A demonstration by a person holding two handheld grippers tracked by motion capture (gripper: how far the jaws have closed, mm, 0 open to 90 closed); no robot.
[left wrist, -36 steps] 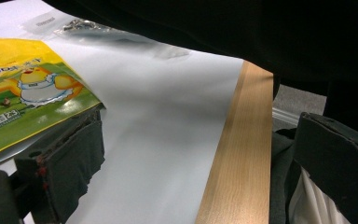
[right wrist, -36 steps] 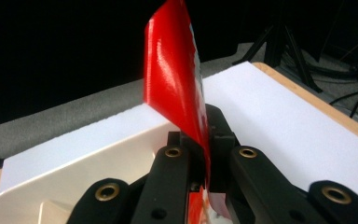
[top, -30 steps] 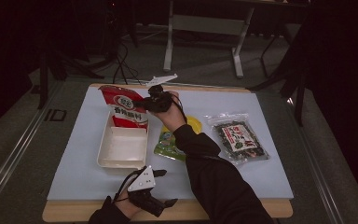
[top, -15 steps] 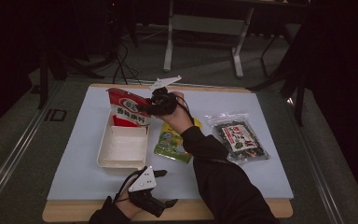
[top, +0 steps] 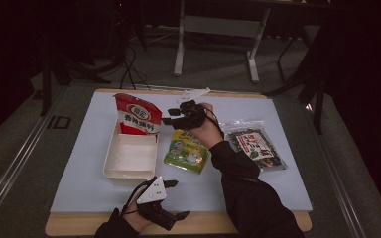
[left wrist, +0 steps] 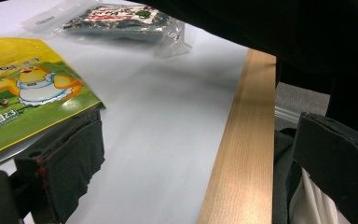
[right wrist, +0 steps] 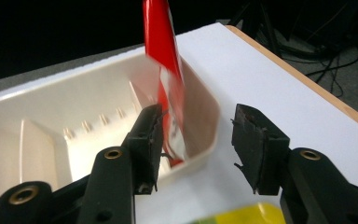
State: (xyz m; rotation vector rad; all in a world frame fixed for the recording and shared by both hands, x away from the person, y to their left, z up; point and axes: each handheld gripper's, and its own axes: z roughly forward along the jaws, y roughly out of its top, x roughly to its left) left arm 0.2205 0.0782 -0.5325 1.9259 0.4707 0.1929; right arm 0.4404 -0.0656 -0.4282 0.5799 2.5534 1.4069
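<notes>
A red snack bag (top: 138,115) stands upright in the far end of a white tray (top: 129,156). My right gripper (top: 171,119) hovers just right of the bag, open with nothing held. In the right gripper view the red bag (right wrist: 165,56) rises behind the left jaw, inside the tray's end wall (right wrist: 200,116), and the right gripper (right wrist: 198,140) has a clear gap between its jaws. A green and yellow bag (top: 187,150) lies flat under that hand. My left gripper (top: 177,200) rests open near the table's front edge, and its own view shows the left gripper (left wrist: 200,163) spread wide.
A clear pack of dark seaweed (top: 254,144) lies at the right on the pale blue mat (top: 79,168). The left gripper view has the green bag (left wrist: 23,98), the seaweed pack (left wrist: 116,18) and the wooden table edge (left wrist: 242,154) close by.
My right gripper has drawn back toward the person and slightly down, away from the top of the red bag. The left gripper has not moved.
</notes>
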